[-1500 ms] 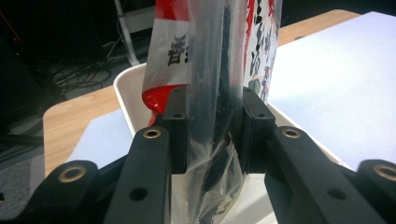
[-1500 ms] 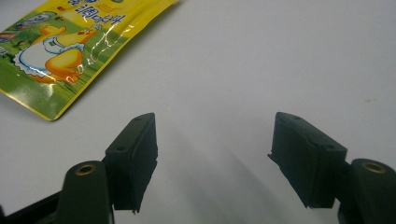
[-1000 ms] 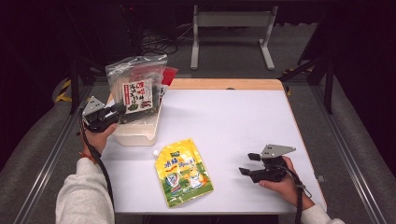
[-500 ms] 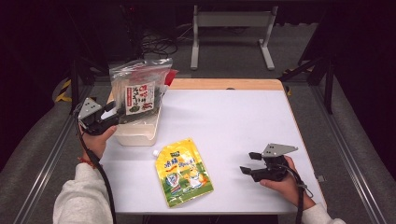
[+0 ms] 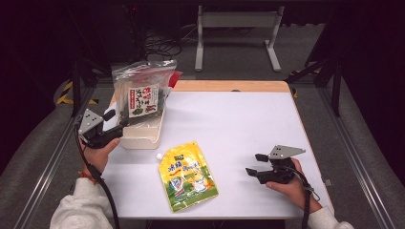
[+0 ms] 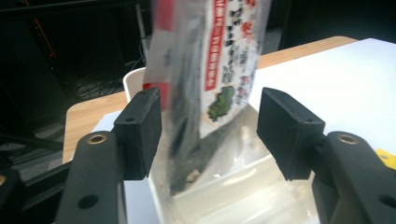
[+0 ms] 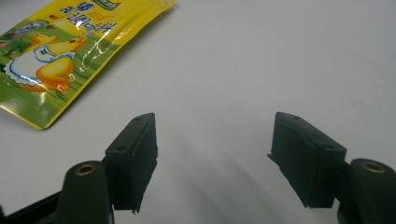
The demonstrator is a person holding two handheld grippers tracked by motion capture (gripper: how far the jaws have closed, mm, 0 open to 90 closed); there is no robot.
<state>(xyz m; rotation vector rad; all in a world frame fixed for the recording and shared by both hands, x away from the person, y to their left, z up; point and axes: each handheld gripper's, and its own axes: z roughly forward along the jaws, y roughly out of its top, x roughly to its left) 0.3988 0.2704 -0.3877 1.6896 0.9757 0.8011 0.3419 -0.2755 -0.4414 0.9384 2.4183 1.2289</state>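
Standing upright in the white bin (image 5: 143,136): clear seaweed bag (image 5: 142,95), left gripper (image 5: 116,128) gaping beside it. Lay flat mid-table: yellow pouch (image 5: 187,175), right gripper (image 5: 254,163) spread wide, holding nothing, nearby.

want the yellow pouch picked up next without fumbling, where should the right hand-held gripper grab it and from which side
Probably the yellow pouch by its long right edge, the side facing the right hand-held gripper. It lies flat on the white table, so a top-down pinch has nothing to close on. Come in low from the right, jaws open as now, one jaw slid under the thin sealed edge.
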